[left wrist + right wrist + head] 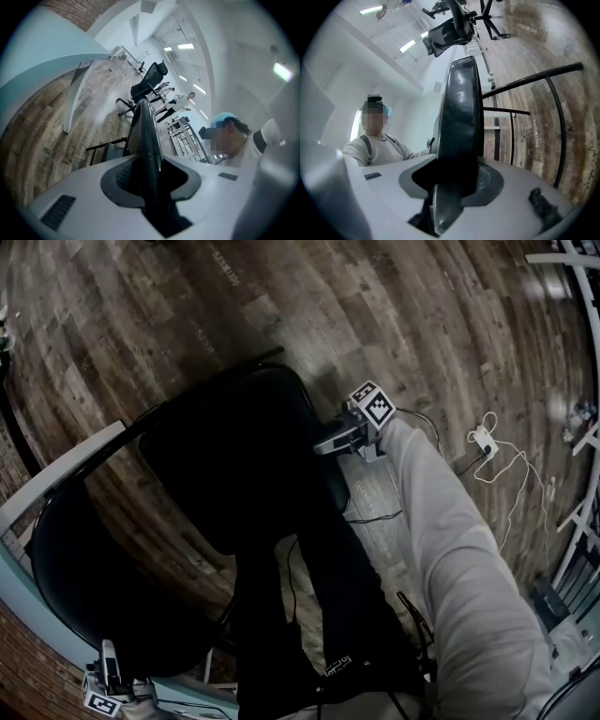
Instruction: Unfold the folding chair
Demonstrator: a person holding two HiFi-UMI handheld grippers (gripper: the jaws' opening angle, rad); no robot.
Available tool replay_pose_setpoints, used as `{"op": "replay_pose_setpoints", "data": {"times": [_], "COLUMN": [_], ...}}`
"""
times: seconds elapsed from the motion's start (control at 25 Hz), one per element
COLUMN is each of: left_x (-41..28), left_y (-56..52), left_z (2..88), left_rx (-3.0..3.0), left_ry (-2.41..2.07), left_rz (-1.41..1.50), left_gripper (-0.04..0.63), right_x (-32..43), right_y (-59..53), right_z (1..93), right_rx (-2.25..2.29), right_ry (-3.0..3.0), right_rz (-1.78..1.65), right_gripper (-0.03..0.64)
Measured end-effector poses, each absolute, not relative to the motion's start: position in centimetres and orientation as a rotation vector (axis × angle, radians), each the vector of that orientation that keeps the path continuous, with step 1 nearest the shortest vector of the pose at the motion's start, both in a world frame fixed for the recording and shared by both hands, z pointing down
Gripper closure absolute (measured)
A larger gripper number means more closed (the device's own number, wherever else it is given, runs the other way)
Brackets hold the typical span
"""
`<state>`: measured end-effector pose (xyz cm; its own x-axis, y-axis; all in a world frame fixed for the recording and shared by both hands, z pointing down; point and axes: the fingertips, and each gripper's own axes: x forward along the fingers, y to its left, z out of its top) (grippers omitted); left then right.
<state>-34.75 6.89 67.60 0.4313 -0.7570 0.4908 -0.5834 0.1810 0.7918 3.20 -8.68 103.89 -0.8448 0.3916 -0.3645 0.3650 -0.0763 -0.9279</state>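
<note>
Your left gripper (146, 183) and right gripper (455, 187) pinch the black padded metal folding chair (234, 460) — likely stiff, heavy — keep its edges deep between the jaws.

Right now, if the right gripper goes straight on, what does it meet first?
The chair: its padded edge sits between the right gripper's jaws, so going on would likely just push it deeper in.

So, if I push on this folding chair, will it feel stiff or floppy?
Probably stiff: the folding chair has a black tube frame. The glossy padding may slip in the right gripper. Thin tubes suggest little weight.
</note>
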Motion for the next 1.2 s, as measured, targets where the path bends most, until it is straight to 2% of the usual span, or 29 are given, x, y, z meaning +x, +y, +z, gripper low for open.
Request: {"op": "replay_pose_setpoints", "data": {"times": [0.24,0.28,0.32,0.36,0.44,0.52,0.56,0.64,0.8,1.0,1.2], "left_x": [-34.2,-34.2,-34.2,-34.4,-34.8,-34.8,-34.7,-34.9,-32.3,-27.9,-21.0], "left_y": [6.6,6.5,6.3,6.3,6.6,6.8,6.8,6.4,3.4,0.3,-1.1], "left_z": [68.1,68.2,68.3,68.4,68.6,67.8,66.7,62.8,51.5,41.3,31.3], "left_rx": [1.483,1.482,1.484,1.491,1.509,1.511,1.507,1.486,1.581,1.813,2.090], "left_ry": [-1.293,-1.308,-1.332,-1.363,-1.429,-1.487,-1.523,-1.640,-1.764,-1.724,-1.604], "left_rz": [-0.140,-0.127,-0.105,-0.069,0.050,0.163,0.204,0.227,0.076,-0.068,-0.019], "left_gripper": [0.497,0.496,0.494,0.475,0.297,0.232,0.222,0.215,0.215,0.212,0.212], "right_x": [3.6,3.8,4.3,5.1,7.1,10.0,11.7,14.2,14.9,8.6,3.3], "right_y": [-9.0,-9.1,-9.6,-10.3,-12.3,-14.4,-15.3,-16.8,-20.6,-21.9,-15.4], "right_z": [104.0,104.5,105.2,105.8,106.8,106.5,105.3,99.4,79.2,53.0,34.2], "right_rx": [-0.822,-0.735,-0.620,-0.487,-0.193,0.115,0.245,0.445,0.652,0.581,0.466], "right_ry": [-2.183,-2.195,-2.203,-2.205,-2.183,-2.165,-2.169,-2.235,-2.496,-2.814,-2.922], "right_rz": [2.117,2.096,2.065,2.031,1.950,1.796,1.712,1.582,1.298,0.861,0.515], "right_gripper": [0.468,0.444,0.385,0.356,0.341,0.341,0.341,0.341,0.341,0.340,0.339]}}
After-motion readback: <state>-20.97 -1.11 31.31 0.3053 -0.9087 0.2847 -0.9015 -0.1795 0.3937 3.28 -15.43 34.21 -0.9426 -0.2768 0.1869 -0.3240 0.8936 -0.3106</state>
